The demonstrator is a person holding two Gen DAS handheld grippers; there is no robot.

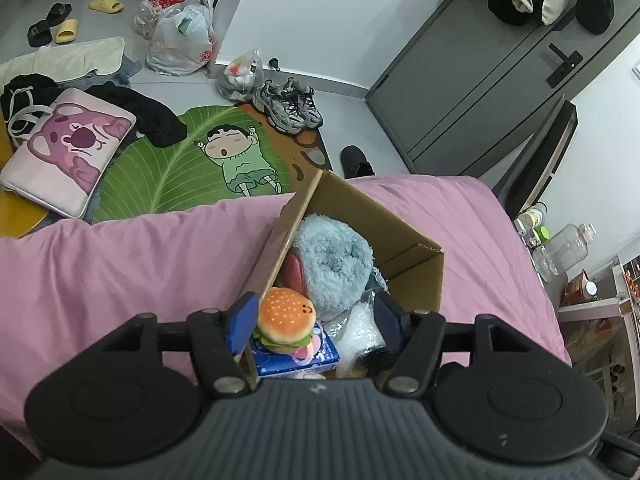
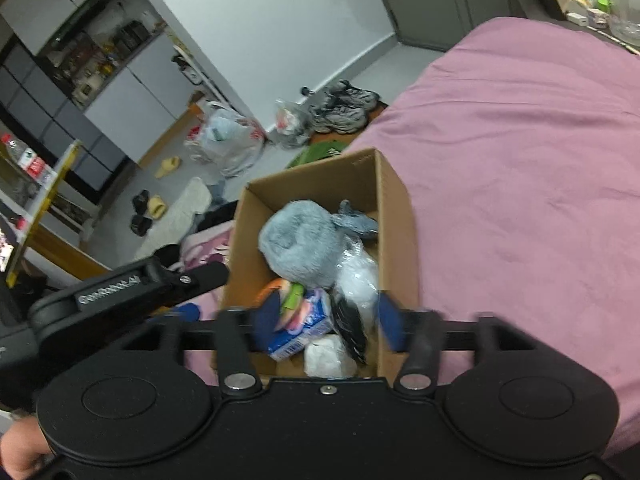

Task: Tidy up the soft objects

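Observation:
An open cardboard box (image 1: 416,276) stands on the pink bed (image 1: 140,264). It holds a fluffy grey-blue plush (image 1: 332,264), a blue tissue pack (image 1: 296,356), a white plastic-wrapped item (image 1: 360,332) and a burger plush (image 1: 286,320). My left gripper (image 1: 316,324) is open above the box; the burger plush rests against its left finger (image 1: 242,328). In the right wrist view, my right gripper (image 2: 328,320) is open over the same box (image 2: 396,208), above the tissue pack (image 2: 300,332) and grey-blue plush (image 2: 300,244). The left gripper's body (image 2: 120,292) shows at the left.
On the floor beyond the bed lie a green leaf rug (image 1: 180,168), a pink pillow (image 1: 68,152), black clothes (image 1: 148,112), sneakers (image 1: 288,104), plastic bags (image 1: 184,36) and slippers (image 1: 68,28). A grey wardrobe (image 1: 480,80) stands right; a nightstand with bottles (image 1: 564,248) is beside the bed.

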